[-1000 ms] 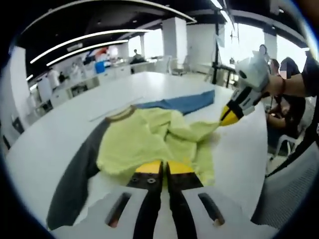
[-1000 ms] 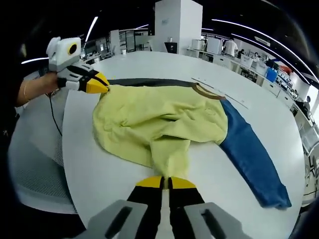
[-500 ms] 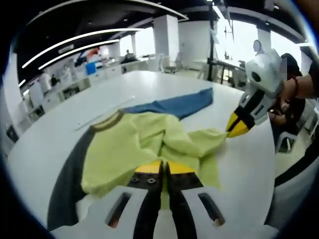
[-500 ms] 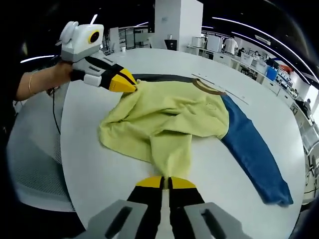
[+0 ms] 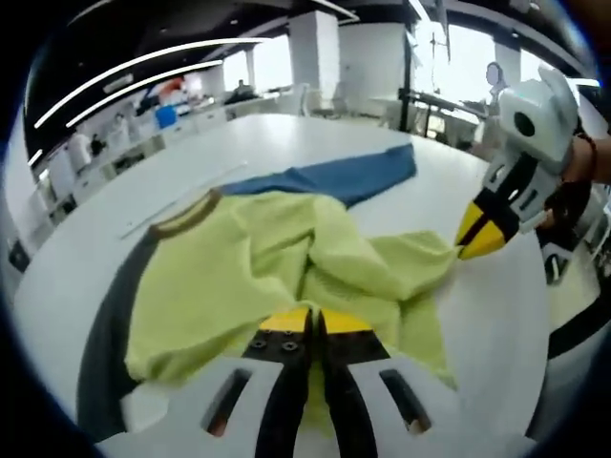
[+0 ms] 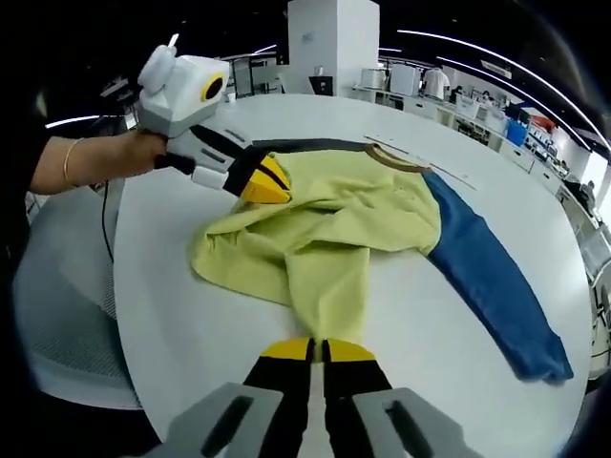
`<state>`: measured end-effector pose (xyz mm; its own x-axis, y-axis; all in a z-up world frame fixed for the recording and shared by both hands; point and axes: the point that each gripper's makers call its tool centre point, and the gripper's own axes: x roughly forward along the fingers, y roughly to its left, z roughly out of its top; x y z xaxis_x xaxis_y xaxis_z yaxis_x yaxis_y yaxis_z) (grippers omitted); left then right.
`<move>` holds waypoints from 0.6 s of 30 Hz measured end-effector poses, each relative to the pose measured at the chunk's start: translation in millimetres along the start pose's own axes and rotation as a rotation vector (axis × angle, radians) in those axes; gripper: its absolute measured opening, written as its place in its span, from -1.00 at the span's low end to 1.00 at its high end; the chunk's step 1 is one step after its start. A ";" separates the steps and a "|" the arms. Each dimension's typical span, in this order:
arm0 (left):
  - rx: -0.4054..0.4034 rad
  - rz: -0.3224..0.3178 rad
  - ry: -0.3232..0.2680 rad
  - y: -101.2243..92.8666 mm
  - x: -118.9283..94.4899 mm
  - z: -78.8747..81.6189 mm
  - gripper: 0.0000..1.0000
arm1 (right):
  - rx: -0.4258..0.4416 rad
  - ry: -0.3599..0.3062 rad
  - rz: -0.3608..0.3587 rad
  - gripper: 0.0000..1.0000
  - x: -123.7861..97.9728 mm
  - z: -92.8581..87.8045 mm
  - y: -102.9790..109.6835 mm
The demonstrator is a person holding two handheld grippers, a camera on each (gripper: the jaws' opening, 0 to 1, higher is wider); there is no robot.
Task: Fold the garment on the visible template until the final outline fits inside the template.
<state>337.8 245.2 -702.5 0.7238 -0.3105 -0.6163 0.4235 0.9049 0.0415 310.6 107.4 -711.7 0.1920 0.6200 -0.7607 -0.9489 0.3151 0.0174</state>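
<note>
Right gripper view: both hand-held grippers, left (image 6: 272, 183) and right (image 6: 319, 351), are clenched on the garment's (image 6: 325, 224) hem corners.

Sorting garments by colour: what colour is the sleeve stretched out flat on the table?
Blue. The sleeve shows best in the right gripper view.

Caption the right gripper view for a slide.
Both grippers pinch a yellow sweatshirt on a white table, blue sleeve outstretched.
</note>
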 end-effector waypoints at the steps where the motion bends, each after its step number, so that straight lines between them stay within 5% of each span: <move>1: -0.002 0.001 0.007 -0.2 1.5 -1.6 -1.00 | 0.001 0.001 0.000 -1.00 0.3 -0.4 -0.1; 12: 0.056 0.004 0.046 -3.0 9.8 -13.4 -0.97 | -0.008 0.017 -0.002 -1.00 4.0 -3.7 0.5; 18: 0.024 0.000 0.025 -0.8 -2.7 -6.3 -0.74 | -0.001 0.018 -0.003 -1.00 4.4 -3.8 -0.1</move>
<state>332.1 247.2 -705.9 0.7097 -0.3032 -0.6360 0.4368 0.8976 0.0595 310.6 107.4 -717.5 0.1905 0.6059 -0.7724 -0.9486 0.3162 0.0141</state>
